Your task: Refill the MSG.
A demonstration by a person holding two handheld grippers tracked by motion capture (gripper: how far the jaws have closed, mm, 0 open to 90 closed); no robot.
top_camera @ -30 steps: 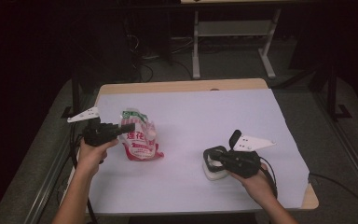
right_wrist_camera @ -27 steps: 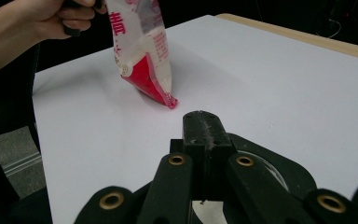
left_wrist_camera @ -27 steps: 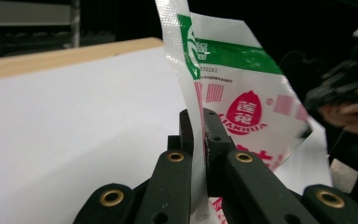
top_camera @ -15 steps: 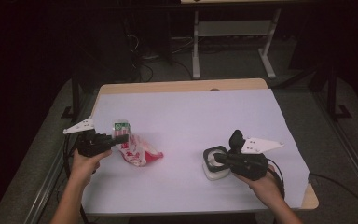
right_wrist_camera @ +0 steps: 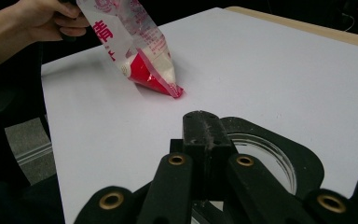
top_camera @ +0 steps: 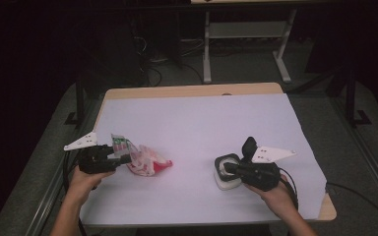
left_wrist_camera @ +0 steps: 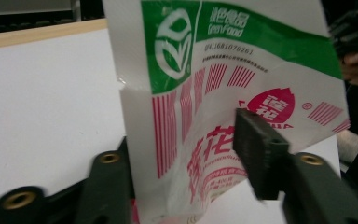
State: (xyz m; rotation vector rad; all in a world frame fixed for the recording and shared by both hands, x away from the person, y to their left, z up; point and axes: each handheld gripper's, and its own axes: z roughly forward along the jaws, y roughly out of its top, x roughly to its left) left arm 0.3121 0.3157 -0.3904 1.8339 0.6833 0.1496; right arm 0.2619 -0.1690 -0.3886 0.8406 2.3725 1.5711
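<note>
Your left gripper (top_camera: 122, 156) sits near the table's (top_camera: 192, 91) left edge with its jaws just opening around the top of the bag (top_camera: 145, 161). The film stands between them, but the pads look clear of it, so the bag now leans on its red bottom corner on the white sheet (top_camera: 202, 123). Keep it from tipping toward that edge. Between bag and right gripper (top_camera: 229, 169) lies open sheet to work across. Your right gripper is clamped on the rim of the round dish (top_camera: 220, 164), probably to steady it, near the front edge.

Bag (top_camera: 147, 161) left of jar (top_camera: 226, 172)
</note>
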